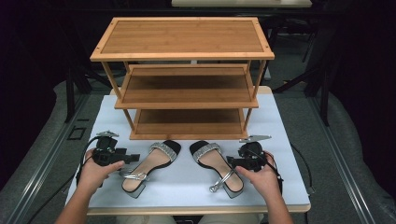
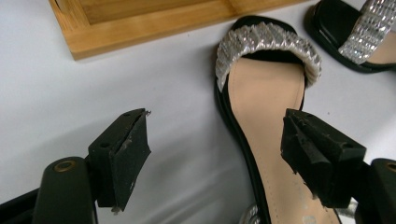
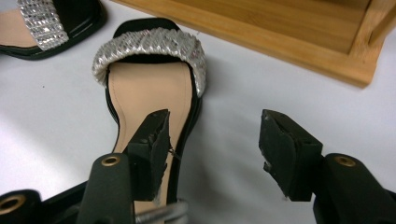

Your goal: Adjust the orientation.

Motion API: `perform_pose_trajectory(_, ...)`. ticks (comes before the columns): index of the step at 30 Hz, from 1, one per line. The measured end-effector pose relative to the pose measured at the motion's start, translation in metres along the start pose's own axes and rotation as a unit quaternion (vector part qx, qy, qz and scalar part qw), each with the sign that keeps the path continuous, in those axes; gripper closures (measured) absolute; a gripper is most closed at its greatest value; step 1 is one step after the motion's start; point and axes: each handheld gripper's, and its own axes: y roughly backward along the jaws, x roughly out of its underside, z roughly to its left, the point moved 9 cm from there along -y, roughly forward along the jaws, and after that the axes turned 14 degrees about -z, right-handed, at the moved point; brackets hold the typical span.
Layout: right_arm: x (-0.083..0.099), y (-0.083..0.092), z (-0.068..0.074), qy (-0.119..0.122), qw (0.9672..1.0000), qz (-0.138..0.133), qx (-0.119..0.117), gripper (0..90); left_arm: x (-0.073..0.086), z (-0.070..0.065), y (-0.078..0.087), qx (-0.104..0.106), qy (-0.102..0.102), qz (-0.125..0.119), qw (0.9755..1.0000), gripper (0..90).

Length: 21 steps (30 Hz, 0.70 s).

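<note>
Two black sandals with silver glitter straps and tan insoles lie side by side on the white table, toes toward the rack: the left sandal (image 1: 152,163) (image 2: 261,93) and the right sandal (image 1: 215,162) (image 3: 149,86). My left gripper (image 1: 134,157) (image 2: 215,126) hovers open at the left sandal's outer edge. One jaw is over the insole, the other over bare table. My right gripper (image 1: 232,161) (image 3: 215,123) is open at the right sandal's outer edge, one jaw above the insole, nothing pinched.
A three-shelf bamboo shoe rack (image 1: 187,79) stands at the back of the table (image 1: 280,140), its bottom shelf (image 2: 140,23) (image 3: 289,32) just beyond the sandals' toes. Its shelves hold nothing. Dark floor and metal rails flank the table.
</note>
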Motion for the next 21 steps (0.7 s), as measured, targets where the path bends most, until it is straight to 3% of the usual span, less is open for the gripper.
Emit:
perform_pose_trajectory(3,0.003,0.004,-0.005,-0.010,0.9998,-0.003,0.015,38.6,0.000,0.000,0.002,0.005,-0.007,-0.001,1.0000,23.5)
perform_pose_trajectory(7,0.005,0.010,-0.012,-0.012,0.9996,-0.008,0.023,38.1,0.000,0.001,0.002,0.003,-0.003,0.003,1.0000,30.7)
perform_pose_trajectory(10,0.006,0.011,-0.016,-0.019,0.9996,-0.008,0.021,37.6,-0.002,0.002,0.005,0.002,-0.002,-0.006,1.0000,32.7)
perform_pose_trajectory(12,0.007,0.012,-0.019,-0.023,0.9992,-0.011,0.032,37.3,-0.005,0.001,0.008,0.009,0.004,-0.016,0.9998,32.7)
perform_pose_trajectory(14,0.007,0.012,-0.019,-0.028,0.9991,-0.012,0.029,36.9,-0.007,-0.003,0.009,0.018,0.001,-0.020,0.9996,32.5)
perform_pose_trajectory(19,0.008,0.013,-0.017,-0.035,0.9989,-0.014,0.027,37.7,-0.007,-0.009,0.013,0.019,-0.007,0.001,0.9998,34.2)
perform_pose_trajectory(21,0.008,0.014,-0.016,-0.035,0.9989,-0.014,0.027,37.6,-0.007,-0.010,0.014,0.010,-0.015,0.017,0.9997,34.4)
